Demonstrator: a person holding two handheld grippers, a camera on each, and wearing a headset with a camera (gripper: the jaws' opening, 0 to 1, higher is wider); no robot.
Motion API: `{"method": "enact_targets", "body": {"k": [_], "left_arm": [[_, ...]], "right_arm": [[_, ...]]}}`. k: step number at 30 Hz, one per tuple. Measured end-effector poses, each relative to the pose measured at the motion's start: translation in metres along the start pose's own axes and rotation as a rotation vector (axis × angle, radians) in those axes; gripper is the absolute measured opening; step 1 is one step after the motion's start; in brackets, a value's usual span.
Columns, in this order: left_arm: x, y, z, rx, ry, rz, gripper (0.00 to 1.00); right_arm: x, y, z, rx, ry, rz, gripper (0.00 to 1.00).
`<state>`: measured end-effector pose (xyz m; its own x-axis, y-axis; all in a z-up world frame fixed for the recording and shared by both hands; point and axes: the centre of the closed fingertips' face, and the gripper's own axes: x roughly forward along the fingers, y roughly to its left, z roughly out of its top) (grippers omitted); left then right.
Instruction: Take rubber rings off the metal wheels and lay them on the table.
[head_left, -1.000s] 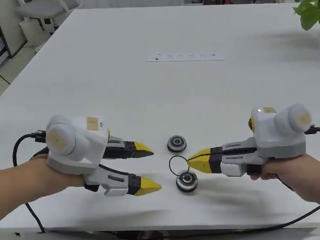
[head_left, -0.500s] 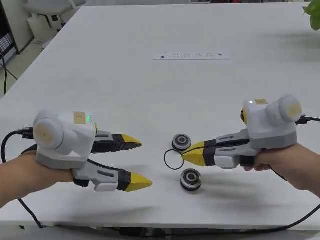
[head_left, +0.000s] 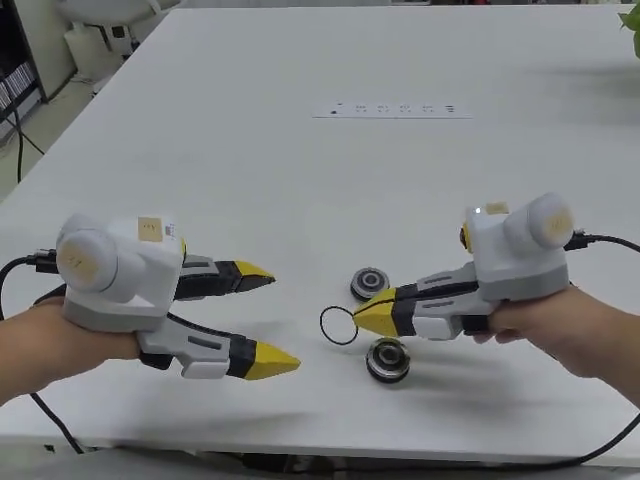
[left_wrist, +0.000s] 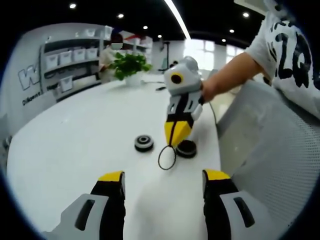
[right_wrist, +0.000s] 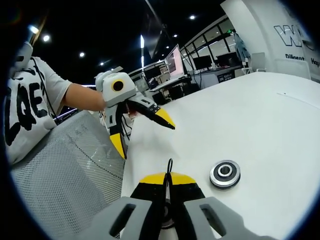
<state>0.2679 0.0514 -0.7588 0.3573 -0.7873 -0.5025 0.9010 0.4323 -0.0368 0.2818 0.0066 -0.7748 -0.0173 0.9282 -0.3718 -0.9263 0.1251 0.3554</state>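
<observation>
Right gripper view: right gripper (right_wrist: 168, 176) pinches rubber ring (right_wrist: 170, 164), covering one wheel (head_left: 387, 359).

Your right gripper (head_left: 362, 312) pinches one rubber ring (head_left: 338, 326) by its edge — a thin black loop, free of any wheel. It hangs out from the closed yellow tips toward your left, low over the white table (head_left: 300, 150); you cannot tell if it touches the surface. The far metal wheel (head_left: 370, 283) lies flat just beyond the tips, and the near metal wheel (head_left: 388, 359) lies flat just before them. The two are near each other but apart. Each is a small round disc — dark outer band, silver face, dark hub.
</observation>
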Motion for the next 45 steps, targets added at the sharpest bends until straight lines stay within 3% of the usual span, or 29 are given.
{"method": "enact_targets", "body": {"k": [5,10,14,23,28,39,45], "left_arm": [[-0.001,0.001,-0.001,-0.005,0.000,0.005,0.64],[-0.002,0.001,-0.001,-0.007,0.001,0.007,0.63],[-0.003,0.001,-0.002,-0.010,0.002,0.008,0.63],[-0.003,0.001,-0.004,-0.009,0.006,0.008,0.63],[-0.003,0.000,-0.003,-0.006,0.007,0.005,0.63],[0.007,-0.004,0.007,0.008,-0.001,-0.021,0.63],[0.016,-0.009,0.013,0.026,0.000,-0.045,0.62]], "right_arm": [[0.008,0.000,-0.008,-0.014,0.031,0.009,0.00],[0.007,-0.011,-0.009,-0.065,0.048,-0.035,0.00],[0.007,-0.011,-0.010,-0.072,0.057,-0.043,0.00],[0.006,-0.015,-0.013,-0.089,0.063,-0.062,0.14],[0.004,-0.015,-0.010,-0.085,0.044,-0.071,0.20],[-0.018,-0.012,0.003,-0.069,-0.025,-0.087,0.22],[-0.029,-0.008,0.002,-0.076,-0.024,-0.090,0.24]]}}
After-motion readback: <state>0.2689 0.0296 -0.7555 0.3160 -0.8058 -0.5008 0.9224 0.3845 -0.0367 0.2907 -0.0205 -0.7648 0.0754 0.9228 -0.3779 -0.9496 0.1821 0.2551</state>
